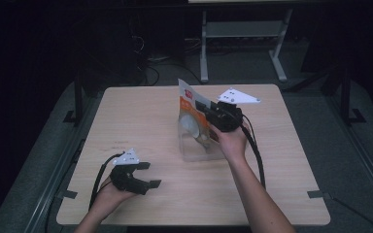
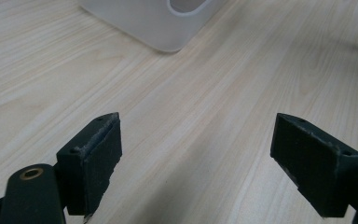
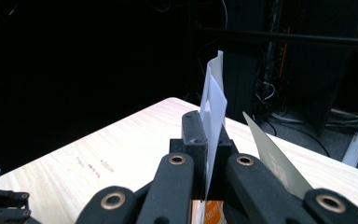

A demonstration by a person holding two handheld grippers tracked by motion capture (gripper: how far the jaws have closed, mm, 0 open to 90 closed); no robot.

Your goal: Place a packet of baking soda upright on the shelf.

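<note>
1. two grippers in use: right gripper (image 1: 209,112) clamps the light bulb package (image 1: 193,115) upright over the translucent bin (image 1: 194,148), mid-table (image 1: 141,116).
2. left gripper (image 1: 148,174) jaws spread wide, nothing between, near table's front-left.

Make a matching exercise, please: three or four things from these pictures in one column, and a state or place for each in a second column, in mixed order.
Things:
1. left tongs
2. right tongs
3. light bulb package
4. clear plastic container

States or places:
a. standing on the table, in front of the right hand
b. open, with nothing between the jaws
c. shut on a thin card edge
d. held upright above the container

Pairs: 1-b, 2-c, 3-d, 4-a
</note>
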